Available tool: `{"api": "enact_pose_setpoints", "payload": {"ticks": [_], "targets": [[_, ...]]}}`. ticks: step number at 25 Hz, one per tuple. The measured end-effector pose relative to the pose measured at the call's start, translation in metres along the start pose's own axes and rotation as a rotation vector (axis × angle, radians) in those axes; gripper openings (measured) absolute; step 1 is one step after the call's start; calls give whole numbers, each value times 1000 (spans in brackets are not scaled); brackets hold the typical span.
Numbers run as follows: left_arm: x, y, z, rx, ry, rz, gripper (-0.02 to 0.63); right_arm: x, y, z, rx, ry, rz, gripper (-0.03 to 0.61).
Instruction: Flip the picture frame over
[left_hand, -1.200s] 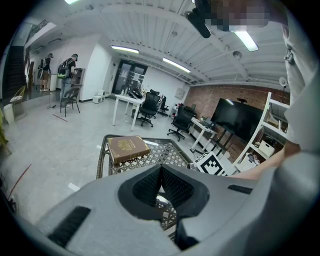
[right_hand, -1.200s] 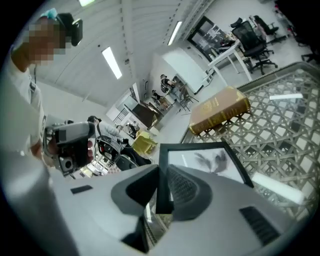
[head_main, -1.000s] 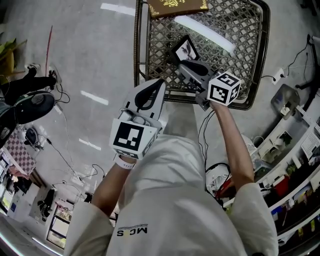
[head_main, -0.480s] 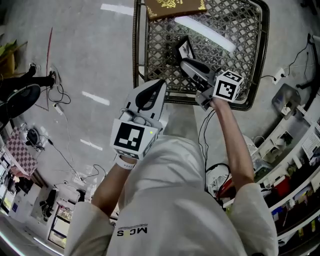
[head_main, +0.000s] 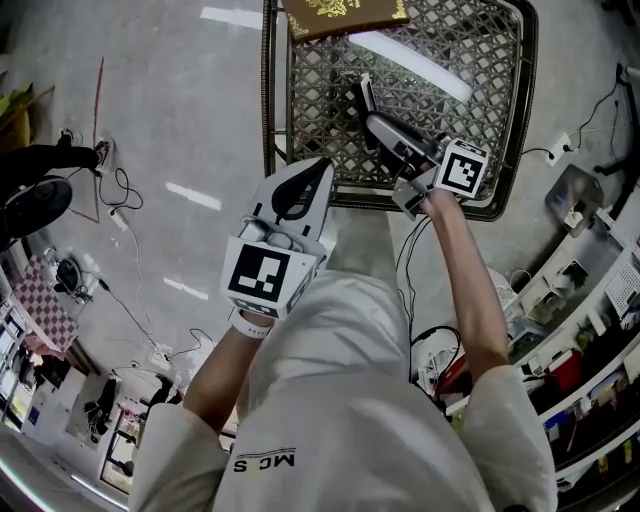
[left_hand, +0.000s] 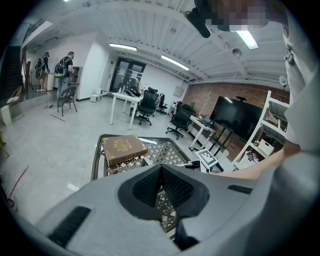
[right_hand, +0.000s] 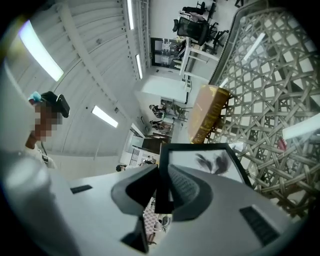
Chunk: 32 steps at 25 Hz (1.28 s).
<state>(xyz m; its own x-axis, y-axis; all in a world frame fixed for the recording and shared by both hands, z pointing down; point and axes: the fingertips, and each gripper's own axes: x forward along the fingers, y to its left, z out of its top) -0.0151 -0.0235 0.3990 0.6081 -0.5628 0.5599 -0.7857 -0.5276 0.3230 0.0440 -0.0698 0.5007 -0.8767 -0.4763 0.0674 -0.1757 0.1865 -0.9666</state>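
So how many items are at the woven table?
2: a brown book at the woven table's far edge, and a black picture frame held on edge above it in the right gripper. The gripper may hide something small.

- The left gripper (left_hand: 161, 169) pointed at the woven table (left_hand: 96, 159), its jaws closed together with nothing between them.
- A brown book (left_hand: 124, 149) lay on the table's far left corner.
- Black office chairs (left_hand: 148, 103) stood well beyond the table.
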Motion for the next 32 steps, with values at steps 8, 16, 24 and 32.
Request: {"api": "enact_pose_setpoints", "payload": {"ticks": [8, 16, 24, 32], "targets": [[8, -4, -4, 3, 10, -11, 25, -13, -10, 14, 23, -62, 1, 78], [10, -6, -2, 11, 12, -21, 25, -29, -17, 30, 2, -111, -13, 84], [13, -10, -1, 29, 10, -39, 25, -47, -23, 41, -19, -149, -48, 85], [13, -13, -4, 35, 13, -50, 25, -70, -29, 51, -81, -178, -111, 74]]}}
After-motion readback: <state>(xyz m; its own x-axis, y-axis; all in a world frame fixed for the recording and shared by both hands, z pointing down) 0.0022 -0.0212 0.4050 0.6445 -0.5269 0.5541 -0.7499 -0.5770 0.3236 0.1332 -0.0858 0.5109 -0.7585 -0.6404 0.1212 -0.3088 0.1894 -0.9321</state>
